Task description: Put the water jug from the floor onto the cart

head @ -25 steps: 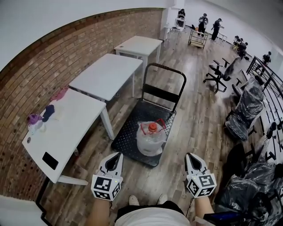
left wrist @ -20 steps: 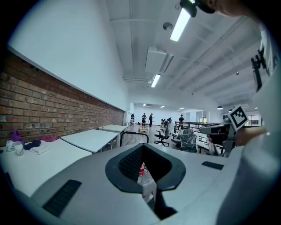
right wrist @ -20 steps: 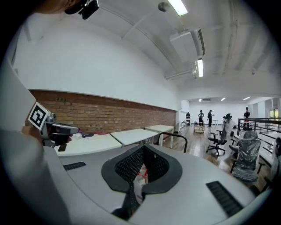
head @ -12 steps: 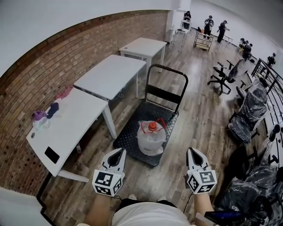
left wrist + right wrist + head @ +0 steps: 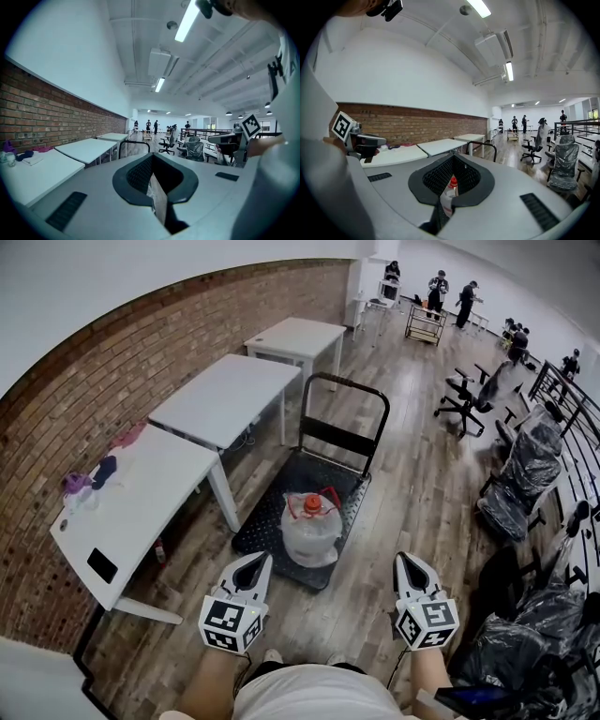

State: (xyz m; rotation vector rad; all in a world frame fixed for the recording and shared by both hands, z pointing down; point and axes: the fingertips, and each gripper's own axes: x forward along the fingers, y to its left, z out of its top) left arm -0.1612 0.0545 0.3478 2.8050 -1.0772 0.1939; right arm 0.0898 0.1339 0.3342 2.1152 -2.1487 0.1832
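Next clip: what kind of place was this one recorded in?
Probably a large open-plan office or lab hall: rows of white desks along a brick wall, swivel office chairs on wood flooring, and a platform cart carrying a water jug.

The person wears a white shirt (image 5: 314, 701); the grey left gripper (image 5: 253, 565) and right gripper (image 5: 412, 564) bear black-and-white marker cubes (image 5: 230, 624).

water jug (image 5: 310, 531) on cart (image 5: 323, 476), seemingly upright
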